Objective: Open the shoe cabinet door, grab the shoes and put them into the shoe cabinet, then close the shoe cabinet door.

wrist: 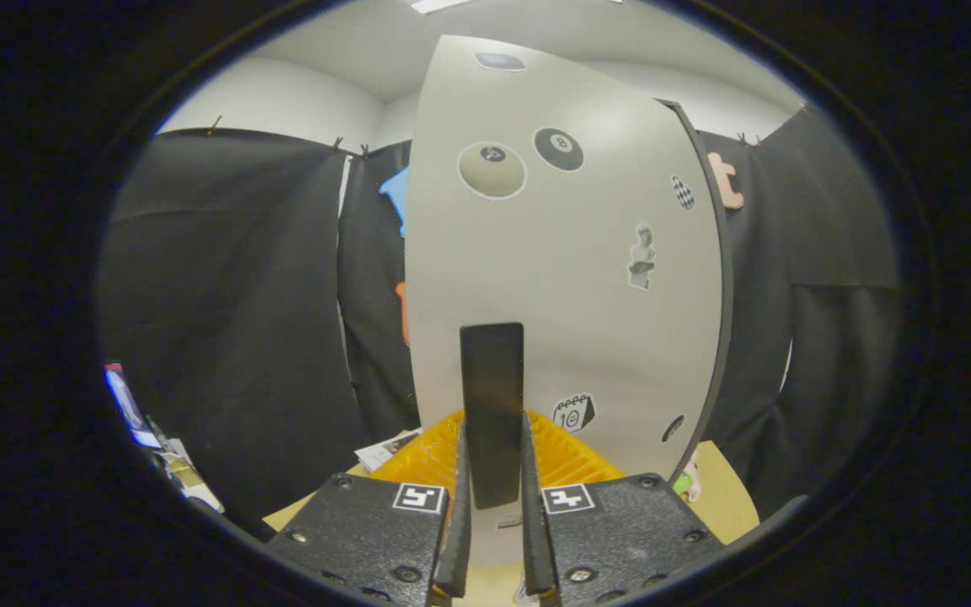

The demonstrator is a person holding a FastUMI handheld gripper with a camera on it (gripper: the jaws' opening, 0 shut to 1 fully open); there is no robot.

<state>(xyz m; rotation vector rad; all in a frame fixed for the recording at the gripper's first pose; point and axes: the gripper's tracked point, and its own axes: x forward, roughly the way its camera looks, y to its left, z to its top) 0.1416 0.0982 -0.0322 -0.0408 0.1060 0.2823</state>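
Tongs (494, 539) clamped on door handle (492, 405), door (561, 278) ajar.

cabinet door (561, 278) | pale grey, stickered | dark handle (492, 405) between fingers

Gripper (494, 506) fingers closed on the dark handle (492, 405) of the cabinet door (553, 278), with the handle's lower end hidden between them. Door blocking the cabinet interior entirely, and any shoes with it. Yellow ribbed tray (574, 459) mostly covered by door, handle and fingers, leaving two wedges at 5 and 7 o'clock of the handle. Small green and pink object (686, 480) at 4 o'clock, peeking from behind the door edge, possibly a toy, too little visible to identify. Clutter (148, 430) at 8 o'clock cut off and blurred.
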